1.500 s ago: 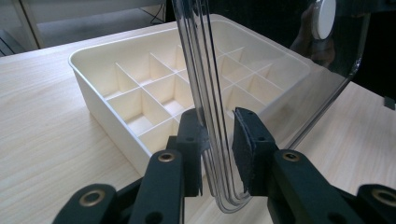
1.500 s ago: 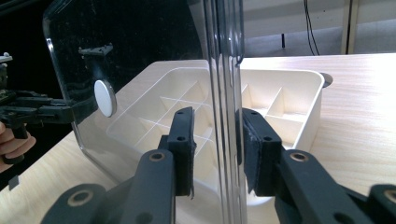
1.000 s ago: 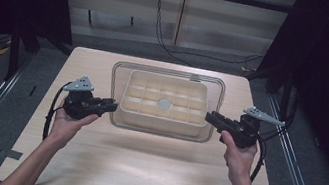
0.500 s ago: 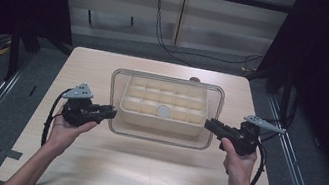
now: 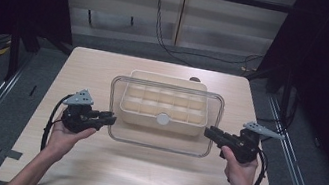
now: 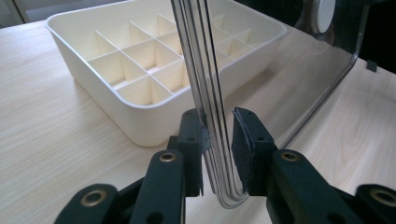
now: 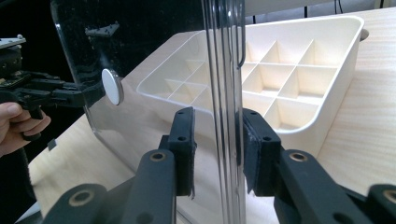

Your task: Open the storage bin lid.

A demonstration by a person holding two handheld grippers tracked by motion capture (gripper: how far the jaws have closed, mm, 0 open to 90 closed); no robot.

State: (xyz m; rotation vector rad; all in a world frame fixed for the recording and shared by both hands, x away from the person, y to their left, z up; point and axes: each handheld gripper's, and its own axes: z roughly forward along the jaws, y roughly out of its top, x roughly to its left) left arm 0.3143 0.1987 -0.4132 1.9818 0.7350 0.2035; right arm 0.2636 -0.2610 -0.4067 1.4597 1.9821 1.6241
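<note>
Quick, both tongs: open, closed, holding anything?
Left tongs: closed on the clear lid's edge.
Right tongs: around the lid's opposite edge; grip cannot be told.

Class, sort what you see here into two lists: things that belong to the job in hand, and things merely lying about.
Part of the job:
- clear lid, gripped at both ends and held above the table
- cream divided tray, open and empty
- left tool
- right tool

Lying about:
- small dark object behind the tray
- cables on the floor beyond the table
</note>
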